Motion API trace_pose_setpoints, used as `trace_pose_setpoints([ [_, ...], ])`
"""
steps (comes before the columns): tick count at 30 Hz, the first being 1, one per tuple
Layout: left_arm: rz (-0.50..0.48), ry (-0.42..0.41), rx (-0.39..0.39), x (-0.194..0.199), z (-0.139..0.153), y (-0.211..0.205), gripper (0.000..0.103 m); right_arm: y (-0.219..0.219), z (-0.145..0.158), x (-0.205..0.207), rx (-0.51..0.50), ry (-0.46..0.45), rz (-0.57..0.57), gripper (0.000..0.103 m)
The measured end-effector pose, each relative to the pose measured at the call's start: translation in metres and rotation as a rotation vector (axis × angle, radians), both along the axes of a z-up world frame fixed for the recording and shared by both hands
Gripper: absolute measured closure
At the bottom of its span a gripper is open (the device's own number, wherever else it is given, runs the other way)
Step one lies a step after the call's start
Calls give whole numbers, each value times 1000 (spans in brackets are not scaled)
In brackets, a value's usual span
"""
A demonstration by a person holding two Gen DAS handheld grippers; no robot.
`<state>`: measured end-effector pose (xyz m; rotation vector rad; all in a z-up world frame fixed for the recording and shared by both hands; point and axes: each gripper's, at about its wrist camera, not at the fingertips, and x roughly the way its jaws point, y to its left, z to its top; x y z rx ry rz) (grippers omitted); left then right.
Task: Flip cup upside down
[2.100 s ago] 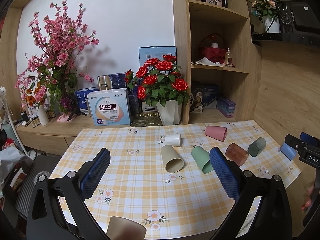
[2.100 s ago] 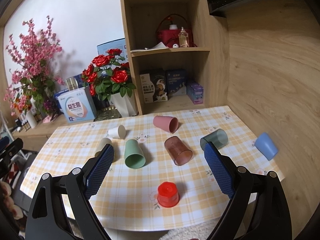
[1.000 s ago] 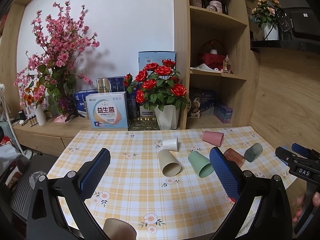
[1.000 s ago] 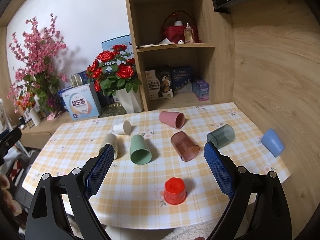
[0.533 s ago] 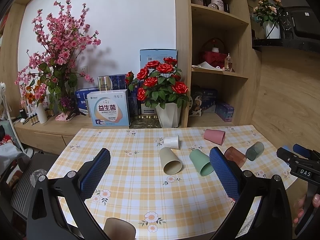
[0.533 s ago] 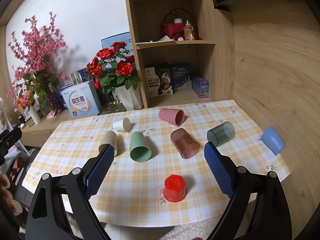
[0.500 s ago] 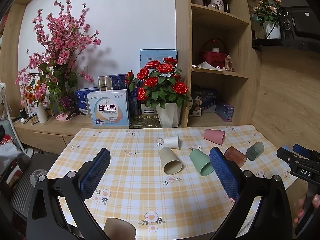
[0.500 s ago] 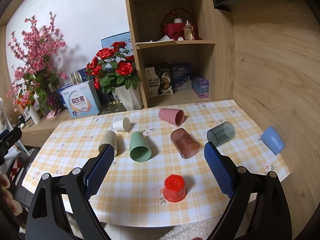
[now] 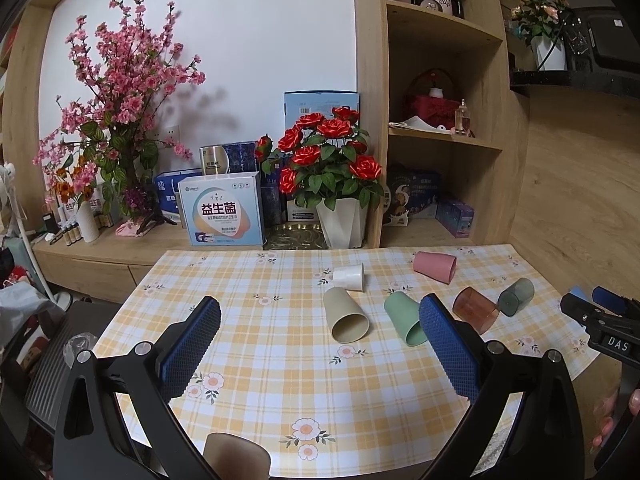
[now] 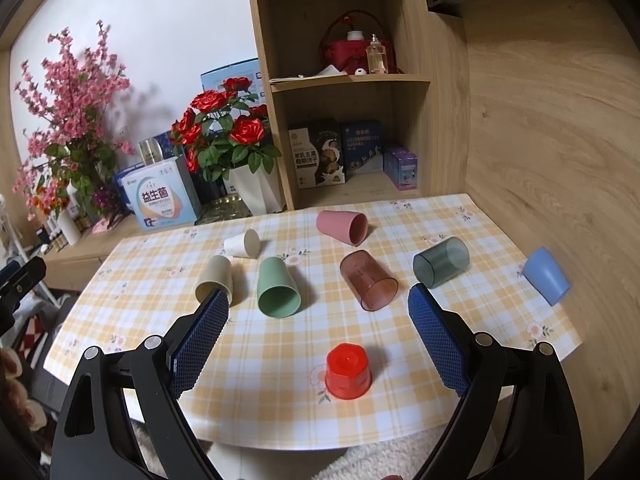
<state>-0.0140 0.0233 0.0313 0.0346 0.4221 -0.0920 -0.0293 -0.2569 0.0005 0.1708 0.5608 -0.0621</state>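
Right wrist view shows the right gripper hanging over the near edge of the table with the yellow plaid flowered cloth, its two blue-padded fingers spread wide and holding nothing. Between them, at about 6 o'clock on the table, a red faceted plastic cup stands mouth down. Beyond it, seven cups lie on their sides: a beige cup at 10 o'clock, a sage-green cup just beside it with its mouth toward the camera, a small white cup behind those two, a pink cup at 12 o'clock, a translucent reddish-brown cup near the middle, a translucent dark green cup at 2 o'clock, and a blue cup at 3 o'clock near the table's right edge. None of them touches another.

Left wrist view has the left gripper above the near left part of the table, blue pads likewise wide apart and empty. A tan cup sits at 6 o'clock, at the bottom edge of that view, partly cut off; whether it stands upright or inverted cannot be told. The right gripper's black body shows at 3 o'clock in this view.

Behind the table, a white faceted pot of red roses stands at 12 o'clock, a pale blue box with Chinese lettering to its left, and a tall spray of pink blossom at 10 o'clock.
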Motion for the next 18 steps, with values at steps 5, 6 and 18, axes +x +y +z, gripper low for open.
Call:
trace_pose_setpoints([
  [5, 2, 0, 7, 1, -2, 0, 6, 2, -2, 2, -10, 5, 0, 15],
  [6, 3, 0, 9, 1, -2, 0, 6, 3, -2, 3, -10, 8, 2, 15],
  [18, 2, 36, 6, 8, -14, 3, 6, 7, -8, 9, -17, 42, 11, 15],
])
